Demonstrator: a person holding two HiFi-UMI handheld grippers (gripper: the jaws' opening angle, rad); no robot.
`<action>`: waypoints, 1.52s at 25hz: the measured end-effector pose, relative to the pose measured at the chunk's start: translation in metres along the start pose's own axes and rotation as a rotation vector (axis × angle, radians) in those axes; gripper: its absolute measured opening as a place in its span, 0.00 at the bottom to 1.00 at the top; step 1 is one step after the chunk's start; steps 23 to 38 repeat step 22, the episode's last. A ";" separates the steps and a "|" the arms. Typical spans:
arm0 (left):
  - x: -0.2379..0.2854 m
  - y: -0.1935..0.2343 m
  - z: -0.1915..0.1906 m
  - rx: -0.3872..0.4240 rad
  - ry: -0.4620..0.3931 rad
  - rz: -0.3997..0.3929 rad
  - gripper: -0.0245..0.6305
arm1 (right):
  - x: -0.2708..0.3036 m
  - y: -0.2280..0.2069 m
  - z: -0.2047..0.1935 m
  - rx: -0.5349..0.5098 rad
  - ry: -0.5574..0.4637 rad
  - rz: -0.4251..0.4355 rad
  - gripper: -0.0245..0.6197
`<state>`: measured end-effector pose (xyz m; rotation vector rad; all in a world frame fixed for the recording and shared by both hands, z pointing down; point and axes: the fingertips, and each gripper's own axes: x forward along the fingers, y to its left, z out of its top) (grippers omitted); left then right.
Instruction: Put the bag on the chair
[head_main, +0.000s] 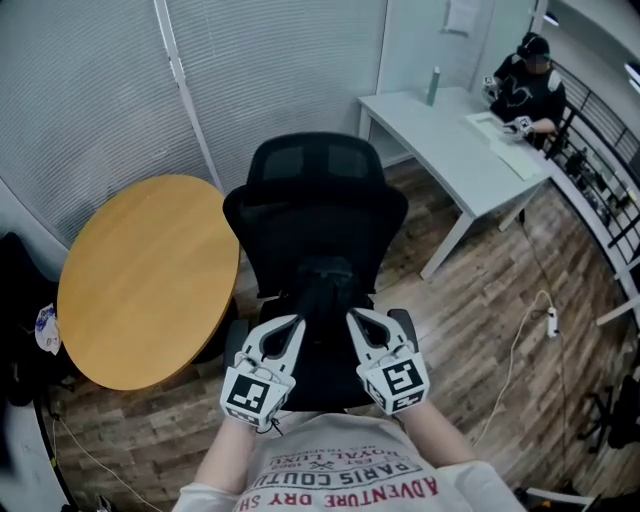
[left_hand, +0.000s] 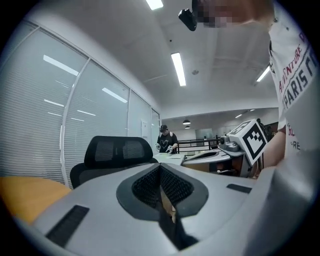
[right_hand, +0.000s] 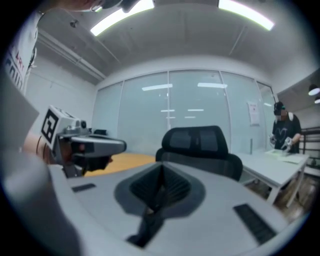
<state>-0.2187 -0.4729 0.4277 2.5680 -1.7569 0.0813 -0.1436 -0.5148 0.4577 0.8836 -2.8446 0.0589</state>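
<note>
The black office chair (head_main: 315, 215) stands right in front of me; its mesh backrest also appears in the left gripper view (left_hand: 117, 150) and the right gripper view (right_hand: 197, 142). A black bag (head_main: 325, 300) hangs between the two grippers over the seat, hard to separate from the dark chair. My left gripper (head_main: 297, 322) is shut on a black strap (left_hand: 172, 232) that runs out from between its jaws. My right gripper (head_main: 352, 316) is shut on a black strap (right_hand: 147, 222) in the same way. Both grippers sit side by side close to my chest.
A round wooden table (head_main: 150, 280) stands at the chair's left, touching or nearly touching it. A white desk (head_main: 460, 140) with a bottle (head_main: 433, 85) is at the back right, where a person (head_main: 525, 85) sits. A cable with a power strip (head_main: 550, 320) lies on the wooden floor at the right.
</note>
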 end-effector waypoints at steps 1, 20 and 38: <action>-0.002 0.002 0.000 0.000 0.001 0.009 0.08 | -0.001 0.001 0.003 0.000 -0.006 -0.001 0.08; -0.012 0.001 -0.001 -0.012 0.026 0.035 0.08 | -0.007 0.012 0.003 0.017 -0.006 0.005 0.08; -0.012 0.000 0.000 -0.008 0.024 0.034 0.08 | -0.007 0.013 0.003 0.019 -0.006 0.006 0.08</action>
